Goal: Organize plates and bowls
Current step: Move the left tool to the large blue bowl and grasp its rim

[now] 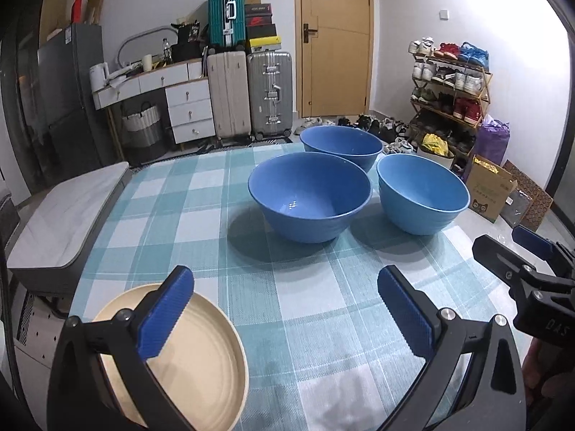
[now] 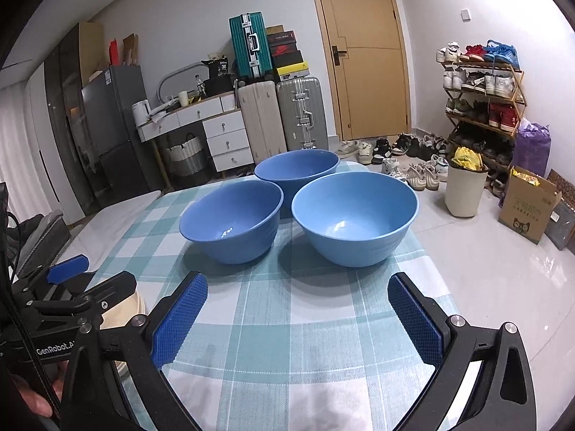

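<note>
Three blue bowls stand close together on the checked tablecloth (image 1: 309, 323): a near one (image 1: 309, 197), a far one (image 1: 341, 145) and a lighter one (image 1: 422, 194) to the right. In the right wrist view they are the left bowl (image 2: 230, 219), the back bowl (image 2: 296, 167) and the right bowl (image 2: 354, 215). A cream plate (image 1: 187, 355) lies at the near left, partly under one finger of my left gripper (image 1: 287, 312). That gripper is open with nothing between its pads. My right gripper (image 2: 298, 319) is open wide, short of the bowls, with only cloth between its fingers.
A grey-white side table (image 1: 61, 222) adjoins the left edge. The table's right edge drops to a tiled floor with a bin (image 2: 463, 190), a cardboard box (image 2: 528, 208), shoes and a shoe rack (image 2: 481, 100). Suitcases and a desk line the back wall.
</note>
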Tool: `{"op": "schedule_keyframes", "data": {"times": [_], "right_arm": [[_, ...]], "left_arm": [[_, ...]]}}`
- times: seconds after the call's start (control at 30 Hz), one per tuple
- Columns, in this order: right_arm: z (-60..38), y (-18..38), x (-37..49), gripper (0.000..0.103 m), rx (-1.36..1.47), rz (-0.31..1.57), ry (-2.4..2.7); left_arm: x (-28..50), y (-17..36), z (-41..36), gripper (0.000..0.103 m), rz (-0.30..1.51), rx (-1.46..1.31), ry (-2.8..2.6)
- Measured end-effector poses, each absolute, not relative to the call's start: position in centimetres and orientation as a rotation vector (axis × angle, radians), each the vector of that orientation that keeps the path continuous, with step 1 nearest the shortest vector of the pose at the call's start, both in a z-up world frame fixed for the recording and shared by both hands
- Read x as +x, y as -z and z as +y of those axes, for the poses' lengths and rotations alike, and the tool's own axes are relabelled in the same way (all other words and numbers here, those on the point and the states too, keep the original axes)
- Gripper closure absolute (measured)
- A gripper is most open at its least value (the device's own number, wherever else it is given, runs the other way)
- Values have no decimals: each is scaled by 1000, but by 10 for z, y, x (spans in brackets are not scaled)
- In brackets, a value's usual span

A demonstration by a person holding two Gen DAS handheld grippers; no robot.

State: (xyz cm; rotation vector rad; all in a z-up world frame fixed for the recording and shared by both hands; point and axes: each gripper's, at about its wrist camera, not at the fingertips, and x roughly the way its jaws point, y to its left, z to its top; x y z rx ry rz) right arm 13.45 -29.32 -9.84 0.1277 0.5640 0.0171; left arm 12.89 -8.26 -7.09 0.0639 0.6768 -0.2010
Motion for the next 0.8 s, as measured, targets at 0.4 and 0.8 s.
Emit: {"op": "schedule_keyframes", "data": {"times": [0.4, 0.8], "right_arm": [[-312, 84, 170, 1, 157, 560, -49], [-317, 89, 213, 1, 236, 622, -163]], "left_arm": [[177, 68, -83, 0, 807, 55, 152], [282, 71, -72, 0, 960, 34, 125]]}}
